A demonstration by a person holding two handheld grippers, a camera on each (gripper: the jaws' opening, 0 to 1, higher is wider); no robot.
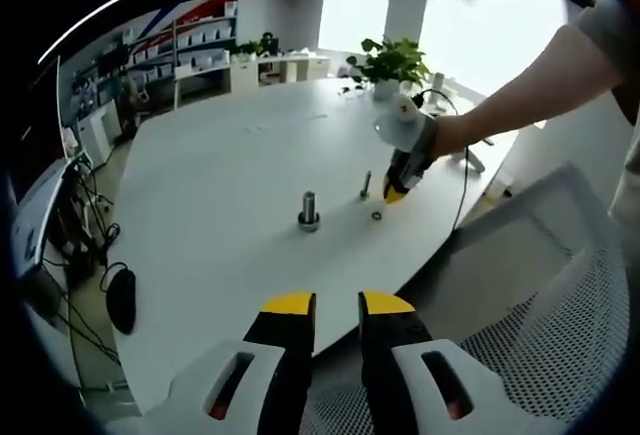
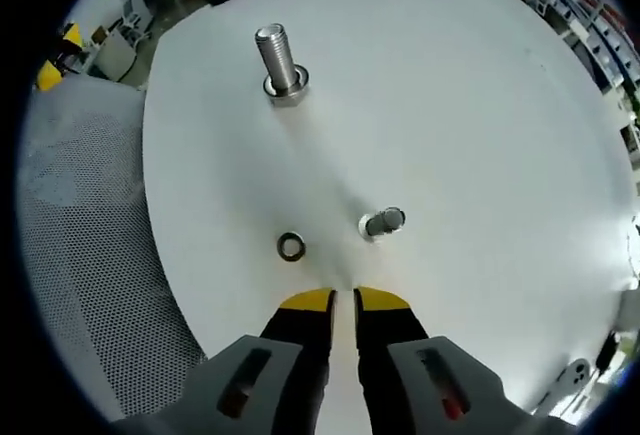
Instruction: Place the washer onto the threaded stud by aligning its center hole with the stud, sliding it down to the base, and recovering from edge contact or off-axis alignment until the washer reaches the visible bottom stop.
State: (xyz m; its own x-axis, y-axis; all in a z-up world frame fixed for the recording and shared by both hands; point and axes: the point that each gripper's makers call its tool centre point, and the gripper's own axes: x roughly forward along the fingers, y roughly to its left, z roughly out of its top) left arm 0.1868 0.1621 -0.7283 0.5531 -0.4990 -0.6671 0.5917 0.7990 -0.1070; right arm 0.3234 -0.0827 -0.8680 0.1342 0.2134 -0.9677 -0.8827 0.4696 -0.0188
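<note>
A tall threaded stud stands upright on its base on the round white table. A small metal washer lies flat on the table, apart from the stud. A shorter bolt stands beside it. My right gripper hovers just short of the washer and the short bolt, jaws almost together and empty; in the left gripper view it hangs from a person's hand above the washer. My left gripper is held back off the table edge, jaws a little apart, holding nothing.
A mesh chair sits by the table's near edge. At the far edge of the table stands a potted plant, and a cable trails off the table. A black mouse lies on a lower surface at left. Shelves line the back wall.
</note>
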